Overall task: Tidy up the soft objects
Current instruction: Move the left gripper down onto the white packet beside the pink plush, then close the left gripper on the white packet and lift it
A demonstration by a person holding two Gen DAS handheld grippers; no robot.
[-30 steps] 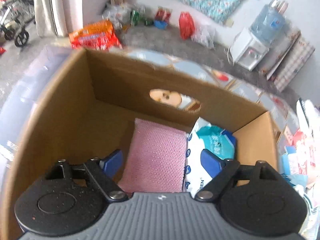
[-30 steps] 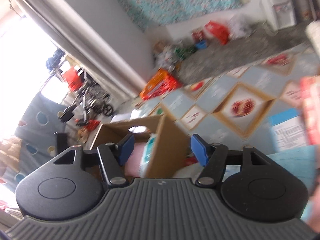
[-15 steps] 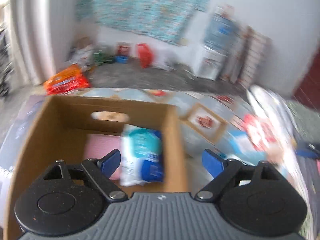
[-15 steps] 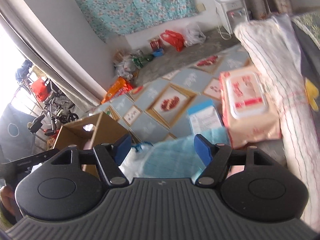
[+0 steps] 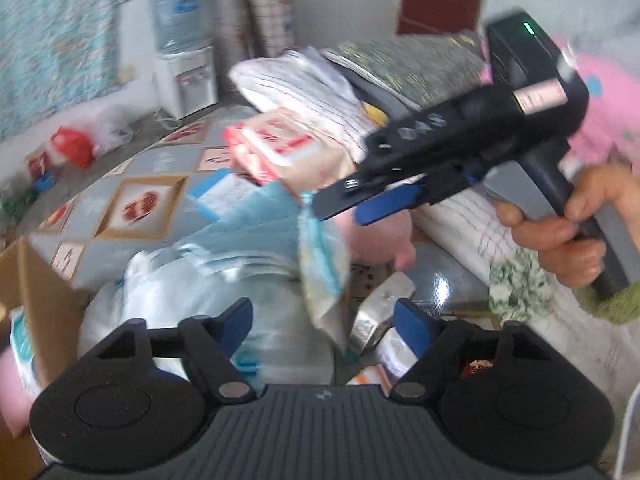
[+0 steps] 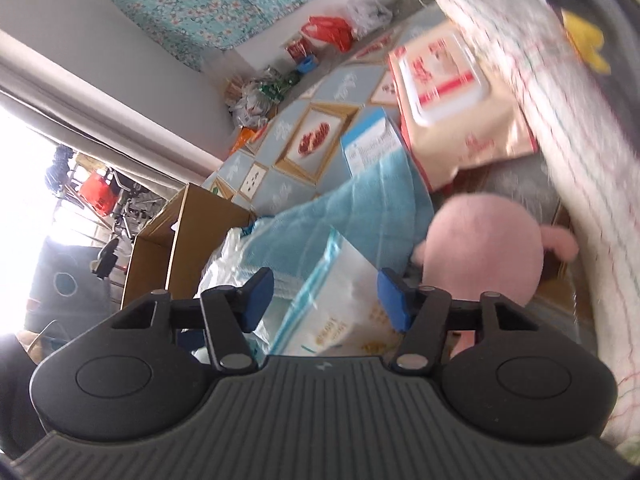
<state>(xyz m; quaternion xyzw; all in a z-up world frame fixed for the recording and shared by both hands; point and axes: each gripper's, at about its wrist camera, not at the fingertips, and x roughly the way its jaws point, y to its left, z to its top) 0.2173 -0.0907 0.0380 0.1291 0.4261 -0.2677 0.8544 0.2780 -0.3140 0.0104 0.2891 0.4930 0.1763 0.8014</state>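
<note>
My right gripper (image 6: 326, 300) has come down over a white packet with a teal edge (image 6: 340, 300). Its jaws are closing with the packet between them, and the pads do not squeeze it. From the left wrist view this gripper (image 5: 340, 208) reaches in from the right, held by a hand (image 5: 560, 224), above the same packet (image 5: 320, 264). My left gripper (image 5: 324, 320) hovers over a clear plastic bag (image 5: 192, 288). Its jaws are closing and grip nothing. A pink plush toy (image 6: 480, 252) and a blue towel (image 6: 360, 208) lie just beyond.
The cardboard box (image 5: 40, 300) stands at the far left edge, also in the right wrist view (image 6: 172, 248). A red and beige wipes pack (image 6: 452, 92), a blue-white carton (image 6: 368, 144) and a rolled white quilt (image 6: 560, 140) crowd the pile. A silver packet (image 5: 380, 308) lies on the floor.
My left gripper swung right, away from the box interior and over the pile. My right gripper dropped toward the white packet. Both pairs of jaws stand narrower than before.
</note>
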